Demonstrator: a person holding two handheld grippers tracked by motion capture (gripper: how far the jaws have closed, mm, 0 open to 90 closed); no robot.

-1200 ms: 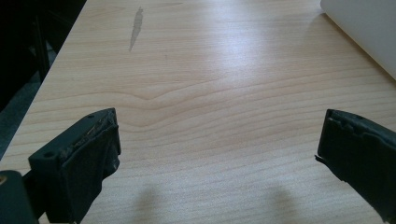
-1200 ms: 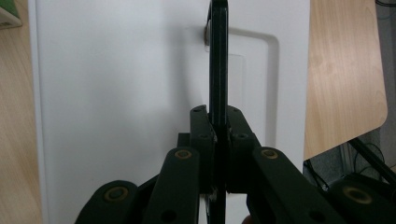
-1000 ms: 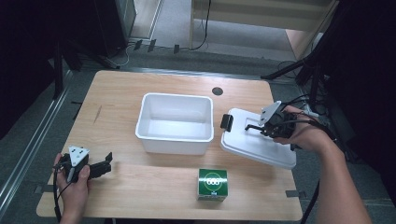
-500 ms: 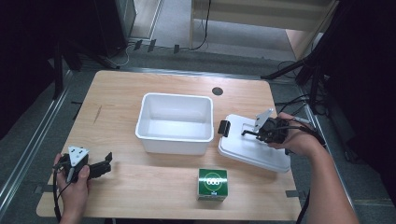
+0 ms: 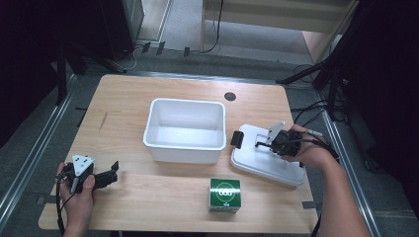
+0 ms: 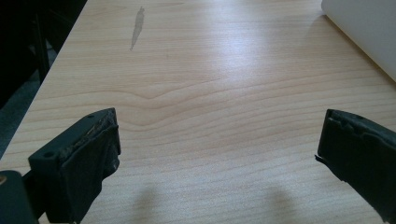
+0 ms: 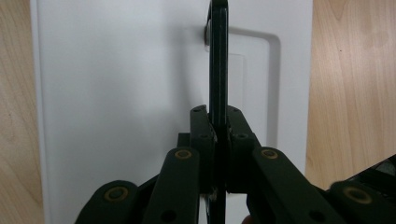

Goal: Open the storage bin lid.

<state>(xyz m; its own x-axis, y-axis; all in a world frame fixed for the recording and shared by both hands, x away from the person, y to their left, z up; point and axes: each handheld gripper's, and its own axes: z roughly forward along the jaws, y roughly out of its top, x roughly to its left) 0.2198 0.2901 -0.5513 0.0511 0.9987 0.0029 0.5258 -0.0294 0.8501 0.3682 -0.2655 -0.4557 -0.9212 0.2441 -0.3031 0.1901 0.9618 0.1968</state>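
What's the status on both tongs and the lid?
Right tongs shut on lid handle, white lid on the table right of the white bin. Left tongs open, idle over bare table. Green box sits clear, nothing blocking.

I count one white bin [image 5: 185,129] on the table [image 5: 148,94], and one white lid [image 5: 264,160] beside it with a single black handle [image 7: 218,60]. There is one green box [image 5: 225,194] near the front edge. I have two grippers: the left [image 5: 109,174] and the right [image 5: 264,142]. One dark round grommet [image 5: 230,96] sits in the tabletop.
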